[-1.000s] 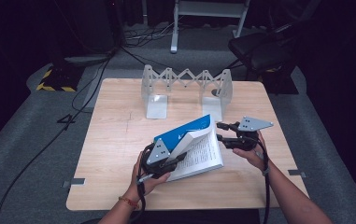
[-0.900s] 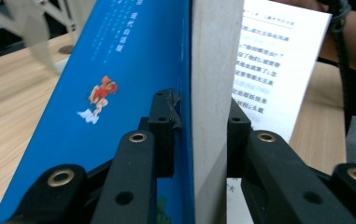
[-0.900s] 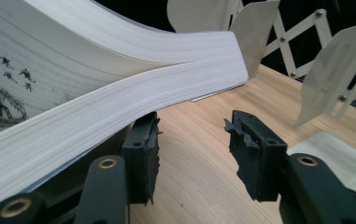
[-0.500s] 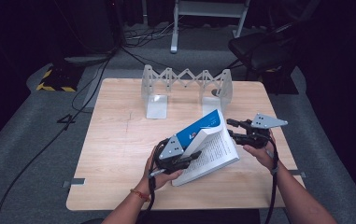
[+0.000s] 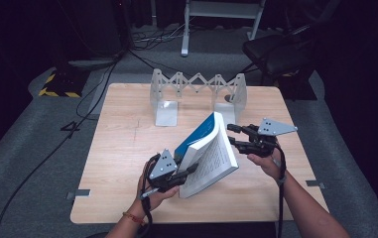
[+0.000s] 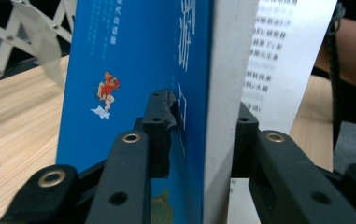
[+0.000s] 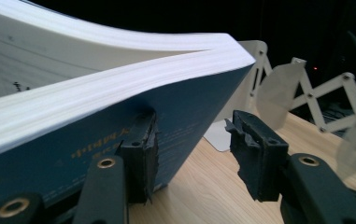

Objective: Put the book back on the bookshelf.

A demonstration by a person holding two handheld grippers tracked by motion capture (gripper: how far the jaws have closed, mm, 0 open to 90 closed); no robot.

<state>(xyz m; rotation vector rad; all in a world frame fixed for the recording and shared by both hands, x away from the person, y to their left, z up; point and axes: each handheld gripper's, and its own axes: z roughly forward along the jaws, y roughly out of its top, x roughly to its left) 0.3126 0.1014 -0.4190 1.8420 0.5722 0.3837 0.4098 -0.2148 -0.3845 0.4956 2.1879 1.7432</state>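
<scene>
High view shows us holding a book (image 5: 207, 156) tilted above the middle of the tabletop (image 5: 122, 163), its blue cover facing left and up and its printed pages facing right. Our left tool (image 5: 186, 172) grips the book at its near lower corner. In the left gripper view, that tool (image 6: 199, 135) has its two jaws closed on the book (image 6: 133, 70): one jaw presses the blue cover, the other sits behind the white block of pages, so the book is clamped between them. A loose page (image 6: 283, 56) with printed characters fans out to the right of the block.

Our right tool (image 5: 236, 135) sits at the book's far right edge, just beside the pages. In the right gripper view, its jaws stand apart around open air (image 7: 192, 140): the left jaw touches the underside of the blue cover (image 7: 189, 107), while the right jaw is clear of the book with bare wood between them. It grips nothing.

Behind the book, a white folding rack (image 5: 196, 89) stands upright along the far side of the tabletop, well apart from both tools. Cables (image 5: 102, 84) run over the grey floor to the left.
</scene>
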